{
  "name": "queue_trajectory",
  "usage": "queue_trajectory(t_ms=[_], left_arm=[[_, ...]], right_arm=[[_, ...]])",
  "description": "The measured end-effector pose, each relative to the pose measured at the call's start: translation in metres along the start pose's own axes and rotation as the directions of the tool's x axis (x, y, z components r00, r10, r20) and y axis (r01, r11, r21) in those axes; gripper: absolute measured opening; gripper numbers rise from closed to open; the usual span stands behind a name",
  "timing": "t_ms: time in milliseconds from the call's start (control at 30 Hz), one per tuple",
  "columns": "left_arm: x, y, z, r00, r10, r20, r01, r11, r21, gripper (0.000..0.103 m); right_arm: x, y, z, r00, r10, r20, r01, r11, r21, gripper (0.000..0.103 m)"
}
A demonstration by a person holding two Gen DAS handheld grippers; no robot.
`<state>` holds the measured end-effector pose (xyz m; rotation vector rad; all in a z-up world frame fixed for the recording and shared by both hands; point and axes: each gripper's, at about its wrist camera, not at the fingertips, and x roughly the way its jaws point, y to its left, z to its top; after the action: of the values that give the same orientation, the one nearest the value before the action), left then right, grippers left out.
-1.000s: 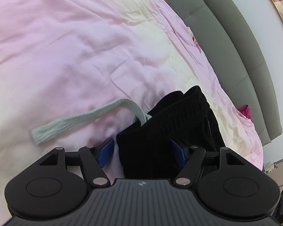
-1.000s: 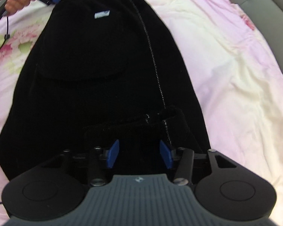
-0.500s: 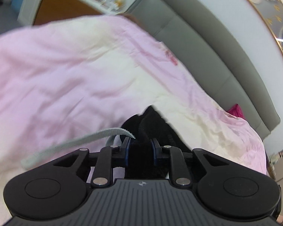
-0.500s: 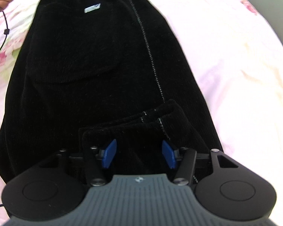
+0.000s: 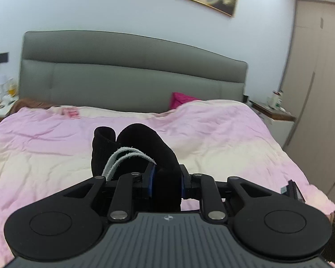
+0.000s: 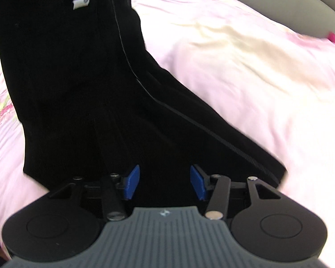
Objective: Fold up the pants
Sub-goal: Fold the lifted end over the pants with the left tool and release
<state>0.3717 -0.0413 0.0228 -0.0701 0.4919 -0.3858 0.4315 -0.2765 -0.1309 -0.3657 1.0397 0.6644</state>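
My left tongs [image 5: 166, 184] are pinching the pants [image 5: 143, 151] waistband; right tongs [image 6: 165, 182] are closing around the hem. Soft, floppy fabric, so I'd grab thick edges.

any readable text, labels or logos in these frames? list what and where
No readable words or numbers in either view.
White tag on the black pants: a mark on it, too blurred to read.
Small emblem on the left gripper's grey body: a logo, no letters legible.
Small emblem on the right gripper's body: same, unreadable.
Red patch on the pink bedspread: too blurred to read.
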Motion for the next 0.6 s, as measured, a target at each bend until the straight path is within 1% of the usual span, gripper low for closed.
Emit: queue_trajectory(t_ms=[67,133,200,267,333,367,433,467,533,567,600], left_arm=[[0.020,-0.047,-0.004,0.999,-0.043,-0.027,0.045,0.995,0.091,0.023],[0.045,-0.090,-0.015,0.994,-0.075,-0.081,0.087,0.984,0.157,0.023],[0.075,-0.125,-0.035,0.985,-0.093,-0.145,0.122,0.971,0.206,0.023],[0.101,-0.158,-0.065,0.971,-0.101,-0.218,0.157,0.955,0.253,0.022],[0.127,-0.184,-0.098,0.950,-0.102,-0.296,0.188,0.942,0.277,0.022],[0.139,-0.195,-0.115,0.938,-0.099,-0.332,0.199,0.938,0.283,0.022],[0.161,-0.205,-0.145,0.911,-0.088,-0.402,0.216,0.934,0.285,0.023],[0.169,-0.207,-0.157,0.899,-0.087,-0.429,0.224,0.933,0.281,0.023],[0.181,-0.205,-0.178,0.867,-0.096,-0.489,0.246,0.936,0.253,0.026],[0.183,-0.202,-0.183,0.856,-0.109,-0.505,0.257,0.938,0.234,0.030],[0.181,-0.197,-0.185,0.850,-0.132,-0.511,0.269,0.941,0.204,0.033]], right_arm=[[-0.013,-0.008,-0.023,1.000,-0.021,-0.005,0.021,0.999,0.035,0.048],[-0.024,-0.017,-0.046,0.999,-0.034,-0.009,0.035,0.997,0.072,0.048],[-0.032,-0.027,-0.069,0.999,-0.033,-0.007,0.034,0.994,0.108,0.048],[-0.038,-0.034,-0.090,1.000,-0.028,-0.007,0.029,0.988,0.149,0.048],[-0.042,-0.042,-0.107,1.000,-0.025,-0.011,0.026,0.984,0.175,0.048],[-0.038,-0.049,-0.106,1.000,-0.023,-0.016,0.026,0.982,0.188,0.048],[-0.040,-0.049,-0.117,1.000,-0.015,-0.019,0.019,0.977,0.210,0.048],[-0.040,-0.050,-0.122,1.000,-0.010,-0.017,0.014,0.976,0.219,0.048],[-0.042,-0.054,-0.130,1.000,-0.004,-0.018,0.008,0.973,0.231,0.048],[-0.042,-0.060,-0.137,1.000,-0.005,-0.024,0.010,0.972,0.235,0.048],[-0.042,-0.062,-0.140,0.999,-0.012,-0.032,0.019,0.972,0.236,0.048]])
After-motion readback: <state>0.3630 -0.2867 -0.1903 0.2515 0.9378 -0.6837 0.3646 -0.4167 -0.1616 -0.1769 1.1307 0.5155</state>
